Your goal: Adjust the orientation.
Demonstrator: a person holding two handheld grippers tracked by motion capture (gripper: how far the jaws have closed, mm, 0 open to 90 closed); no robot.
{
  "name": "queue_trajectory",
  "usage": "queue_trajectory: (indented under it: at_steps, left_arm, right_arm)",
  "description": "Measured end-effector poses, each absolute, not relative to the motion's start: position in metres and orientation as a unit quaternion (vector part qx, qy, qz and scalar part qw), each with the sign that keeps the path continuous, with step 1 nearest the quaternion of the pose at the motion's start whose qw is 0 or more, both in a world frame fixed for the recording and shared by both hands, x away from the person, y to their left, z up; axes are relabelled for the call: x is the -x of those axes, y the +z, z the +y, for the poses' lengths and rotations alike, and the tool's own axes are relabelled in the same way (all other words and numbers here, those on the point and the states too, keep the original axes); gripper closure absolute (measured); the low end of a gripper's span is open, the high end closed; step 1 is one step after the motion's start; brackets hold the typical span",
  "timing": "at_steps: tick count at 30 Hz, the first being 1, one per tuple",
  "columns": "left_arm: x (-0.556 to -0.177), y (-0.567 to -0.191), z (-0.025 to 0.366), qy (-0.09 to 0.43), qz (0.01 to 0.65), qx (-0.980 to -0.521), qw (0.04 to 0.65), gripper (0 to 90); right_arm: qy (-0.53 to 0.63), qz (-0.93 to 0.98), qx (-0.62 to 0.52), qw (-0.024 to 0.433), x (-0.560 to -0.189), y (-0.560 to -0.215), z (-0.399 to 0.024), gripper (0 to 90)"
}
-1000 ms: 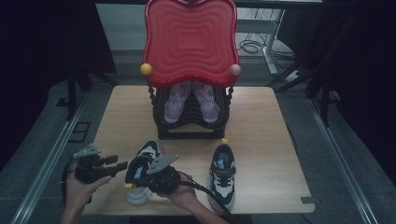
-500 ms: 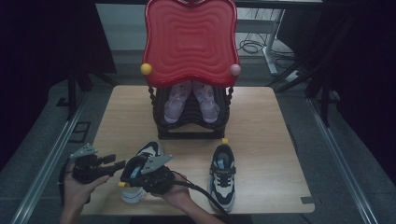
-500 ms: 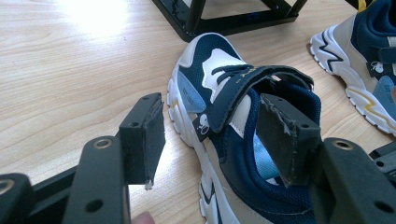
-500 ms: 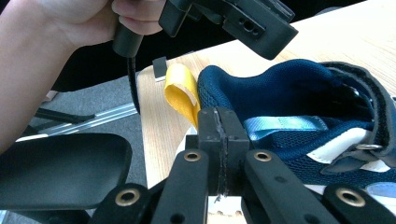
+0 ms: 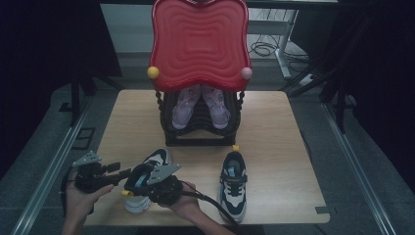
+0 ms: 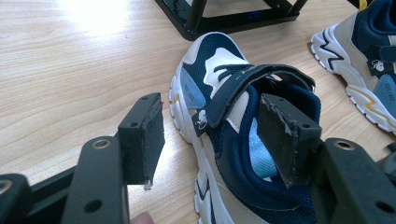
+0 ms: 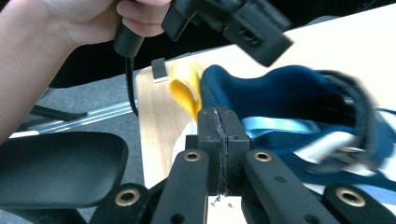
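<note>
Left gripper view: shoe (image 6: 243,140) between parted fingers (image 6: 142,135).

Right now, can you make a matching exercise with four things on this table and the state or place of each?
1. left gripper
2. right gripper
3. near shoe
4. pink shoes

a. jaws pressed together
b. inside the black rack
c. jaws apart
d. strap lifted, lies between open jaws

Pairs: 1-c, 2-a, 3-d, 4-b
</note>
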State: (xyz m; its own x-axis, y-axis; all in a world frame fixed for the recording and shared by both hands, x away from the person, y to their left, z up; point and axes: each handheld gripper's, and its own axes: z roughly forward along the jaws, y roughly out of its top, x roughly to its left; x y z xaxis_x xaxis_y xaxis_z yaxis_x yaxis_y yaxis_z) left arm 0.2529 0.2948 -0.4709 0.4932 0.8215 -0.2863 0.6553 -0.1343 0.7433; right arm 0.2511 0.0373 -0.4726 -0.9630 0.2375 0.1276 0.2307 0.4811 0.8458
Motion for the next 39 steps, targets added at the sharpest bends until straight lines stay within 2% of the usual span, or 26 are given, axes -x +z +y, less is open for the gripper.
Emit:
queue_trajectory:
  at_steps: [9,24,39]
  left_arm:
    - [-0.255,-0.472,0.291,0.093,0.494,-0.750,0.429,40.7]
    - [-0.254,-0.476,0.292,0.097,0.502,-0.747,0.426,40.4]
    - [-0.251,-0.478,0.291,0.100,0.507,-0.744,0.423,40.3]
  right_arm:
    - [0.494,0.855,-0.155,0.043,-0.253,-0.453,-0.007,89.0]
    - [0.491,0.842,-0.205,0.085,-0.256,-0.451,-0.079,88.5]
    - [0.500,0.825,-0.238,0.114,-0.258,-0.446,-0.118,88.6]
